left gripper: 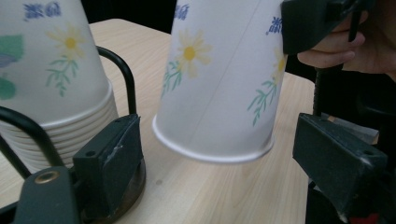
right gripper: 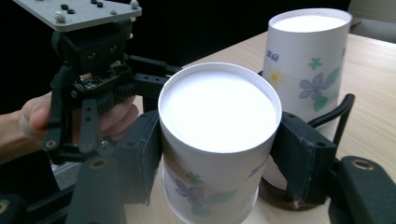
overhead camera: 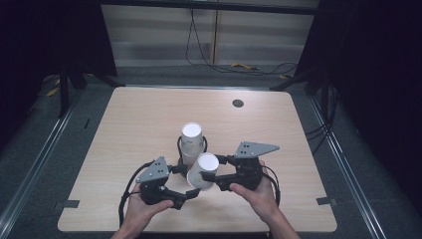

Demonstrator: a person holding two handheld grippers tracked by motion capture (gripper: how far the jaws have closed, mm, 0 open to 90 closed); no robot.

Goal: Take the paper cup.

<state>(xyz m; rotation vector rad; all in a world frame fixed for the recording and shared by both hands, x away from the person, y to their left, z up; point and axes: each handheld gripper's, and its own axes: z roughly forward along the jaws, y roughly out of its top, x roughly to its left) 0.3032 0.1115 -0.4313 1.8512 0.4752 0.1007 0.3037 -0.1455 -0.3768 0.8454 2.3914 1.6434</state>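
Right claw (right gripper: 219, 154) clamped on an upturned paper cup (right gripper: 219, 140); left claw (left gripper: 215, 163) wide open, its jaws flanking that cup's rim.

A recording lab or test studio, suggested by black curtains hung at both sides, a pale wooden surface (overhead camera: 149, 124) set on grey carpet, metal floor rails (overhead camera: 35, 164), loose cables (overhead camera: 219, 64) trailed before a panelled back wall (overhead camera: 164, 35), tape marks (overhead camera: 69, 204) stuck down.
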